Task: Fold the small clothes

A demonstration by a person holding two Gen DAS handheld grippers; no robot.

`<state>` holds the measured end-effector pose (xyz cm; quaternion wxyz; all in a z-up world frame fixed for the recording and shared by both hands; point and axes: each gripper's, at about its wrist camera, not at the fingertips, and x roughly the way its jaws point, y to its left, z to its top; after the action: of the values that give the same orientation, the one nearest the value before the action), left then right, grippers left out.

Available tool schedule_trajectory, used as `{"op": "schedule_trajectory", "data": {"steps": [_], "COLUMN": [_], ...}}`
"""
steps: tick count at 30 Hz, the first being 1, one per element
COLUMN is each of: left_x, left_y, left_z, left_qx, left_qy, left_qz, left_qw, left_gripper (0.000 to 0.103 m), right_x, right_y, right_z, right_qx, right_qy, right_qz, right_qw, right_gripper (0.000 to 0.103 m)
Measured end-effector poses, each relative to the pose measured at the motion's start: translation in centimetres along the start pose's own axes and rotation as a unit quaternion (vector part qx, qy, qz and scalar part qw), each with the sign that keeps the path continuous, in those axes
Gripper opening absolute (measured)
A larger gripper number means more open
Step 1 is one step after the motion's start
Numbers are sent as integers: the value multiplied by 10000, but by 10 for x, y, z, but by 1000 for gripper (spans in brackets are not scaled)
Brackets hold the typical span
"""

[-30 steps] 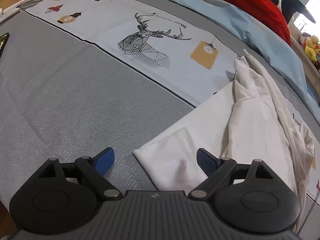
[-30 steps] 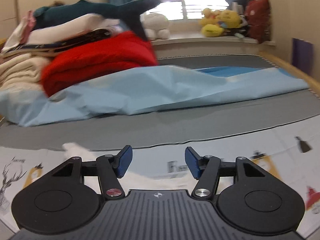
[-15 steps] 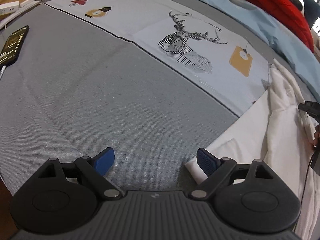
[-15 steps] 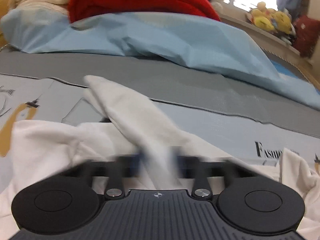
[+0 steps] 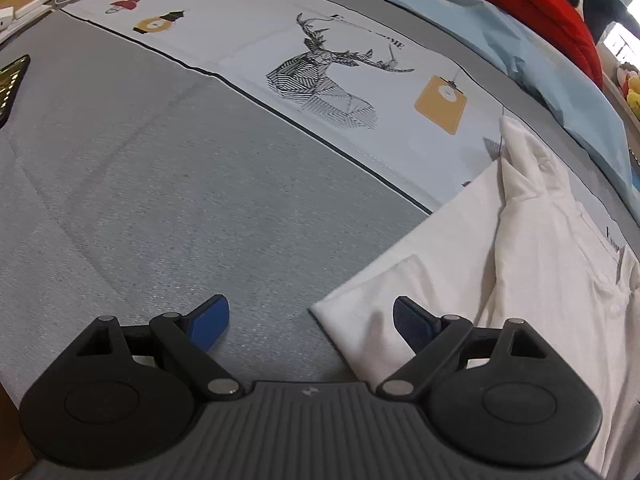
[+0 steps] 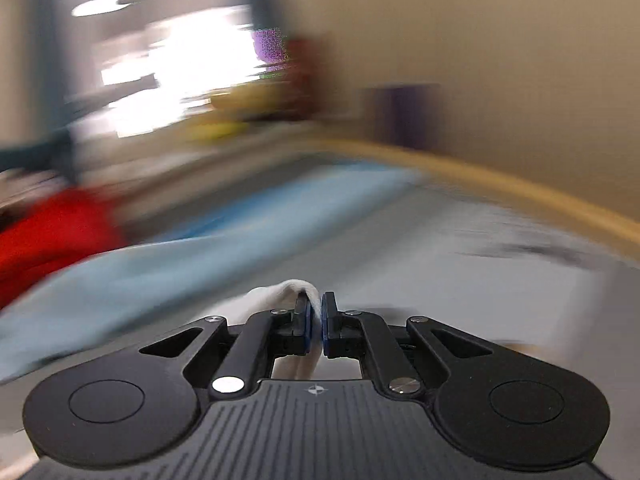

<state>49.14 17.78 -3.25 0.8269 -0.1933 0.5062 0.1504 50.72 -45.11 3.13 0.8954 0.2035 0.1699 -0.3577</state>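
Evidently the white garment (image 5: 520,248) is spread on the grey bed (image 5: 160,180), one fold pinched in the right claw (image 6: 316,320) for lifting, while the left claw (image 5: 310,316) is held spread at its near corner.

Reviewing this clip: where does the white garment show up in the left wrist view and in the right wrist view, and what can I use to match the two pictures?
Left wrist: the white garment lies spread on the lower right of the bed, its corner between the open left gripper.
Right wrist: a bunched fold of it sits bottom centre, pinched in the right gripper.
Shared landmark: the light blue sheet, with the red blanket behind it.
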Motion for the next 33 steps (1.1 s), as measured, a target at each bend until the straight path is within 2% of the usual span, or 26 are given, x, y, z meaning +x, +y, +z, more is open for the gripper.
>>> {"op": "schedule_trajectory", "data": {"steps": [1,2,3,4,5,7,9,12,15,18,20,22,25,27,28,29,30,31,33], "left_x": [0,0,0,1,1,2,4,5,7,10,13,17,25,24,24,23,19,17,13], "left_y": [-2,-3,-4,-6,-7,-9,-11,-11,-9,-3,1,4,0,-6,-10,-13,-16,-20,-26], "left_z": [-1,-1,-2,-3,-3,-3,-3,-2,0,2,3,3,-2,-6,-8,-10,-11,-11,-9], "left_qx": [9,18,28,41,47,60,98,173,230,177,163,126,334,605,732,797,831,889,868], "left_qy": [-14,-26,-37,-47,-53,-60,-69,-97,-79,11,109,294,566,519,523,444,334,330,260], "left_qz": [1,11,27,51,70,90,124,181,270,236,111,-115,-333,-331,-460,-624,-788,-950,-929], "left_qw": [10000,10000,10000,10000,10000,9999,9999,9996,9993,9996,9997,9994,9973,9963,9949,9939,9929,9910,9915], "left_gripper": [92,92,92,92,92,92,92,92,92,92,92,92,92,94,94,82,37,9,7], "right_x": [8,17,24,27,25,12,-1,-28,-82,-129,-152,-161,-158,-157,-159,-163,-163,-161,-153], "right_y": [-41,-80,-114,-147,-170,-195,-195,-166,-119,-64,-35,-11,18,31,37,41,45,47,48], "right_z": [-1,-5,-11,-19,-27,-39,-47,-52,-70,-109,-145,-174,-205,-210,-212,-216,-217,-220,-226], "right_qx": [177,365,596,912,1226,1671,1670,1354,1046,759,736,703,-14,-361,-497,-613,-742,-862,-1018], "right_qy": [93,341,632,911,1062,1176,1254,1432,1589,2037,2429,2731,3102,3078,2986,2848,2749,2752,2890], "right_qz": [-695,-1375,-1877,-2101,-2048,-1743,-1383,-786,347,1405,1949,2242,2371,2663,2626,2583,2580,2555,2404], "right_qw": [9974,9892,9784,9691,9653,9633,9681,9772,9811,9659,9474,9329,9206,9127,9162,9211,9232,9228,9210], "right_gripper": [13,35,48,57,56,57,58,59,65,68,69,68,67,66,66,66,66,66,66]}}
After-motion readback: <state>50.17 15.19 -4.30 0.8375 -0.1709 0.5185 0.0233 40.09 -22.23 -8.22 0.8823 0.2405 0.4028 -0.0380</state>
